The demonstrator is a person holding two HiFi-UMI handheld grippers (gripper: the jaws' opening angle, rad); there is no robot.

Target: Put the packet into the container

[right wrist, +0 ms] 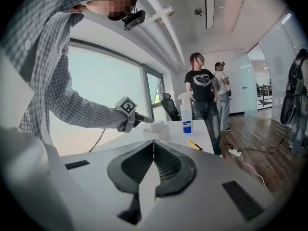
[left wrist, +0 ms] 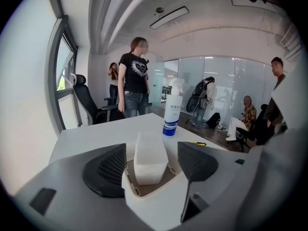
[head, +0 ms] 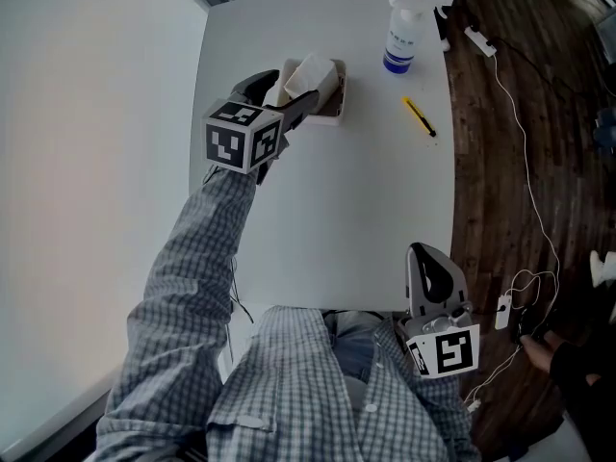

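packet [left wrist: 150, 158] is seen set in the container [left wrist: 154, 207], so the left gripper [left wrist: 149, 163] is held jaws apart, the right gripper [right wrist: 154, 146] jaws together.

I read this as an open office: swivel chair [left wrist: 89, 101] by the far-left window [left wrist: 65, 73], glass partitions [left wrist: 226, 83] far right, white table [head: 366, 200], people [left wrist: 134, 76] standing about.
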